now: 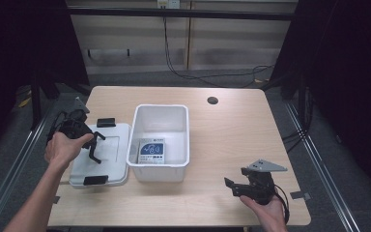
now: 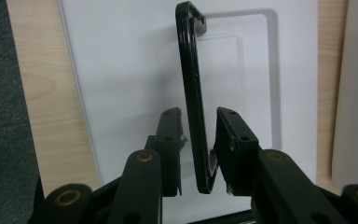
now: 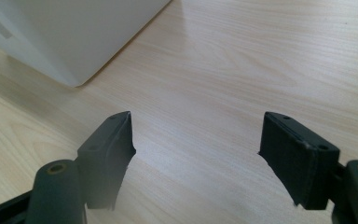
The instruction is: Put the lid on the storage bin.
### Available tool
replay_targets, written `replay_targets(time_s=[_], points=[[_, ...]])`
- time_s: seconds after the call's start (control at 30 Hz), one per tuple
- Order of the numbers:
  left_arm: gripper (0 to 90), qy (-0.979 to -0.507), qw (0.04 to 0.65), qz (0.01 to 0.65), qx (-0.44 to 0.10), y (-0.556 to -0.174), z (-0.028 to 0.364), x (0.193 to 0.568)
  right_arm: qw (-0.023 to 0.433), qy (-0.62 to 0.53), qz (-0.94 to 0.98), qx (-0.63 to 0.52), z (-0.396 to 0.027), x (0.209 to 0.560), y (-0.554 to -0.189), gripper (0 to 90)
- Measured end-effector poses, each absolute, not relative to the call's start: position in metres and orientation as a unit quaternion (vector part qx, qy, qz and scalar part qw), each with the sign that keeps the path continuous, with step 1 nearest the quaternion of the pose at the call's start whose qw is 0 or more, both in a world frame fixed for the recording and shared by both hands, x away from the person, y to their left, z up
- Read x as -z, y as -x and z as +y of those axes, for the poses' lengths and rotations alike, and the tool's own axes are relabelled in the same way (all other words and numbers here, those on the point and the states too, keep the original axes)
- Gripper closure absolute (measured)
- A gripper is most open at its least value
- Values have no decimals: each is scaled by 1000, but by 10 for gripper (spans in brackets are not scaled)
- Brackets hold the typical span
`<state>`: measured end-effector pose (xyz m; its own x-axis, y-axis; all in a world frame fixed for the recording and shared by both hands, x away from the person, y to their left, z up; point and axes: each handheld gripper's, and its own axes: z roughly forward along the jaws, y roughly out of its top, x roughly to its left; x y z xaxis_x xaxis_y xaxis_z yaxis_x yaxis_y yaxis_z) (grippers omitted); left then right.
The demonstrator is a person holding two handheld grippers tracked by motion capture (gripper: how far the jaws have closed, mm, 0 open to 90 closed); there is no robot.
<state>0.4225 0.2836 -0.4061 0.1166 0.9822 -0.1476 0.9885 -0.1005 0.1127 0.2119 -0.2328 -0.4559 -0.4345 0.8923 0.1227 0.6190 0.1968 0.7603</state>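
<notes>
Black clip (image 2: 193, 93) runs lengthwise straight ahead between the left gripper (image 2: 198, 154), jaws flanking it, not visibly clamped; right gripper (image 3: 196, 154) gapes, empty

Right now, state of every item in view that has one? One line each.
White plastic bin: open, lid off, upright.
White flat lid: lying on the table left of the bin.
Blue-and-white booklet: flat inside the bin.
Thin black curved strip: between the left gripper's jaws.
Left gripper: closing around the strip.
Right gripper: open, empty.
</notes>
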Motion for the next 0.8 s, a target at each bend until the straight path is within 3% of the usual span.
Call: replay_targets(time_s=[0.33,0.8], points=[[744,-737,54,673,-4,-428,268,415,173,-503,754,-387,-233,456,-212,251],[830,-732,58,679,8,-430,269,411,167,-502,760,-378,-231,458,-213,250]])
